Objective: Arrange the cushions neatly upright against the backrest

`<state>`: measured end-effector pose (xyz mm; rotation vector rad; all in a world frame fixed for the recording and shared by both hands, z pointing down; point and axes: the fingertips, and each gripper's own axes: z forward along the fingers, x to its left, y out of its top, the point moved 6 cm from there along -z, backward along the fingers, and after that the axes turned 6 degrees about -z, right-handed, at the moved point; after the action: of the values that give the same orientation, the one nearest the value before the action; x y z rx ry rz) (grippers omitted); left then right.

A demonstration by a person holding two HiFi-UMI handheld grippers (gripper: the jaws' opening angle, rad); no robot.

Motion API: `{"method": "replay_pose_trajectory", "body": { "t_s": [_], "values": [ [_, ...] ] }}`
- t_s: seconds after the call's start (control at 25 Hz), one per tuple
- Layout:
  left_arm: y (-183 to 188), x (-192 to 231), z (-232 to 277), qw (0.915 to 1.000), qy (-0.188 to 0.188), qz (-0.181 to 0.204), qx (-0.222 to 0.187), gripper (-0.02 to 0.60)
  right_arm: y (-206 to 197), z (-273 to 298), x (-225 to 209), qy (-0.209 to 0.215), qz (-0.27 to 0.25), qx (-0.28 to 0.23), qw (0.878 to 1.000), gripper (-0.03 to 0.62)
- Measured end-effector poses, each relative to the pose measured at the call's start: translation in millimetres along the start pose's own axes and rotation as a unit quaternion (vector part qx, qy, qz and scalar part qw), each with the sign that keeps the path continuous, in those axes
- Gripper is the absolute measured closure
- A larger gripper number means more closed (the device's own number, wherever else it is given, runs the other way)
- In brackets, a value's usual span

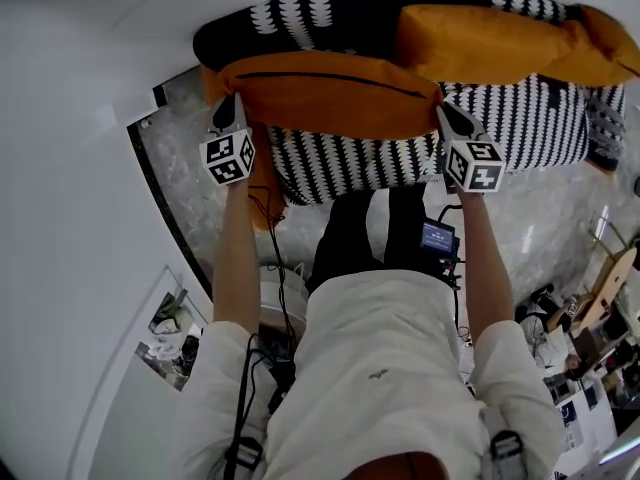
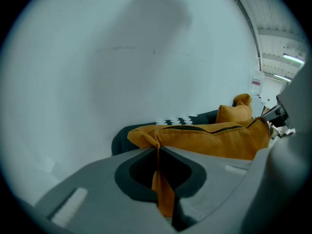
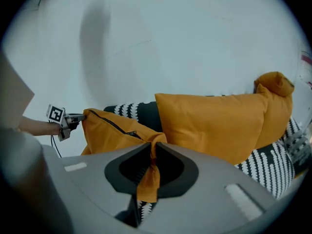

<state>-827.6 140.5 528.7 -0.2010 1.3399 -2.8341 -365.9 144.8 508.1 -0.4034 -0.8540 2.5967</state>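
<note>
An orange fabric cushion with a dark zip (image 1: 320, 93) hangs stretched between the two grippers, long side level, over the left half of a black-and-white patterned sofa (image 1: 520, 123). The zip runs along the cushion's upper face from one end to the other. Whether its underside touches the seat cannot be told

The left gripper (image 1: 229, 108) is clenched on the cushion's left corner; in the left gripper view its jaws meet tight on a fold of orange cloth (image 2: 157, 150) that trails down between them. The right gripper (image 1: 445, 113) is likewise clamped on the right corner, and in the right gripper view a pinched flap of the same cloth (image 3: 152, 147) hangs through its closed jaws. From there the left gripper (image 3: 73, 120) shows at the far end of the cushion (image 3: 107, 130)

A second orange cushion (image 1: 480, 43) stands against the sofa's backrest (image 1: 320, 13) to the right, just behind the held one and overlapping its right end. In the right gripper view it (image 3: 209, 123) rises taller than the held cushion, with a bunched orange corner (image 3: 275, 84) showing past its right side; whether that belongs to another cushion is unclear

A plain white wall (image 2: 122, 57) stands behind the sofa, and grey marbled floor (image 1: 185, 158) shows at its left end
</note>
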Motion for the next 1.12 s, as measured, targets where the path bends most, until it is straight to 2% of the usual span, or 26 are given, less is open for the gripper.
{"method": "replay_pose_trajectory", "body": {
  "t_s": [0.44,0.72,1.12],
  "values": [
    [8,23,-28,0.9944,0.073,-0.046,-0.061,0.563,106,46,12,0.044,-0.078,-0.094,0.992,0.539],
    [14,23,-32,0.992,0.095,-0.039,-0.073,0.563,117,80,23,0.083,-0.092,-0.107,0.987,0.539],
    [17,24,-16,0.9919,0.106,-0.017,-0.069,0.56,111,139,28,0.11,-0.055,-0.11,0.986,0.54]
  ]
}}
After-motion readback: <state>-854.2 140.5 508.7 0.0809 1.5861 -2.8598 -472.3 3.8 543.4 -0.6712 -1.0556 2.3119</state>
